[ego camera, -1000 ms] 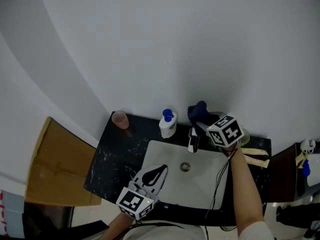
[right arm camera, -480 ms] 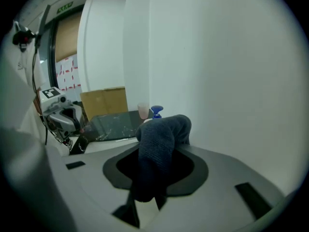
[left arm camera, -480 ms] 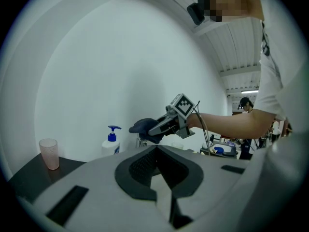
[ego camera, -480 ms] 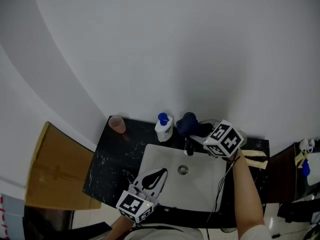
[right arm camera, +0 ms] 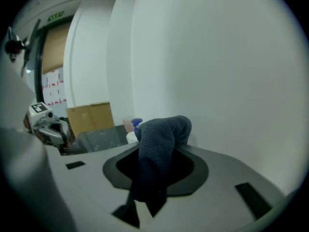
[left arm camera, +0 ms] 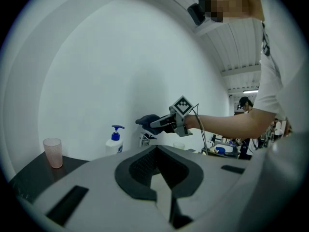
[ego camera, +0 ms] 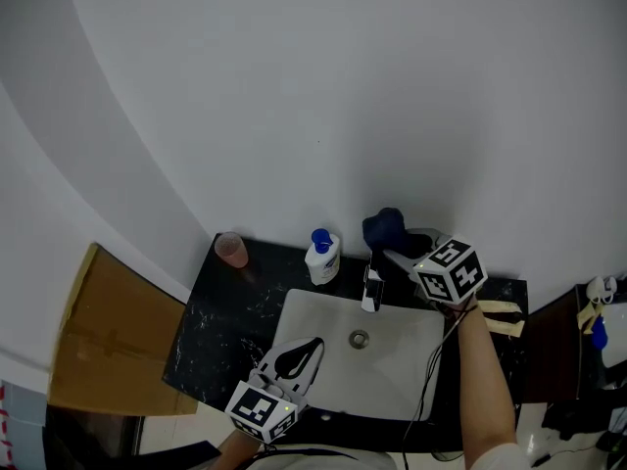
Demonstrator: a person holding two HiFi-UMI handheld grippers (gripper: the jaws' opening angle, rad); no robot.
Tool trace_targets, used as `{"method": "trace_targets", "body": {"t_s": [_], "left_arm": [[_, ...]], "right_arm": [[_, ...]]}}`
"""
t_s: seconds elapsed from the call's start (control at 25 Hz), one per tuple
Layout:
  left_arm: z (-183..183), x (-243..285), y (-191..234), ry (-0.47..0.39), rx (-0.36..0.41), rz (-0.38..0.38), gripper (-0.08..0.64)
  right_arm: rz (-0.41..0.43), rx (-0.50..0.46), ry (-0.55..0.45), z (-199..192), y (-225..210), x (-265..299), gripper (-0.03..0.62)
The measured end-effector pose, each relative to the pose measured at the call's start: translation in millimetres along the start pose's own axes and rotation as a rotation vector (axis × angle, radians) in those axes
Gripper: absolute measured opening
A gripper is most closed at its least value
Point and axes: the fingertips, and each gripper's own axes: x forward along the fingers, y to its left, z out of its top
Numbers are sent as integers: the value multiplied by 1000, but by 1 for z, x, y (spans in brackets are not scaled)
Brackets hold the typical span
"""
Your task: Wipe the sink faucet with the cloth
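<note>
The chrome faucet (ego camera: 372,287) stands at the back edge of the white sink (ego camera: 323,316). A dark blue cloth (ego camera: 384,230) is bunched in my right gripper (ego camera: 390,251), which is shut on it just above and behind the faucet top. In the right gripper view the cloth (right arm camera: 161,134) hangs from between the jaws of the right gripper (right arm camera: 155,154). My left gripper (ego camera: 310,345) hovers over the sink's near rim, shut with nothing in it. The left gripper view shows the left gripper (left arm camera: 155,153), and beyond it the cloth (left arm camera: 147,121) over the faucet (left arm camera: 145,139).
A white soap bottle with a blue pump (ego camera: 321,256) stands left of the faucet on the black counter (ego camera: 220,306). A pink cup (ego camera: 232,250) sits at the counter's far left corner. A cardboard sheet (ego camera: 108,336) lies to the left. The white wall rises directly behind.
The right gripper swept the cloth left and down over the faucet, then back up and to the right. The left gripper stayed over the sink's near rim.
</note>
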Motion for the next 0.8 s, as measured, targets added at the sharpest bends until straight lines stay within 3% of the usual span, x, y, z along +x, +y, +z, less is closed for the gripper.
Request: {"method": "trace_targets", "body": {"t_s": [0.2, 0.32, 0.4, 0.52, 0.64, 0.72, 0.8], "left_arm": [[-3, 3, -3, -9, -1, -21, 2], [-6, 2, -5, -10, 0, -33, 2], [-6, 1, -4, -9, 3, -34, 2], [-5, 0, -2, -11, 8, -30, 2], [-1, 0, -2, -15, 6, -27, 2], [0, 0, -1, -14, 4, -26, 2], [-3, 0, -1, -18, 1, -33, 2]], "right_arm": [[191, -66, 86, -14, 44, 2, 126], [207, -71, 134, -23, 46, 14, 126], [156, -23, 116, -21, 28, 22, 126], [-5, 47, 88, -16, -17, 28, 126], [-144, -23, 80, -14, -38, 18, 126], [-76, -61, 36, -7, -19, 7, 126], [99, -50, 8, -2, 17, -1, 126]]}}
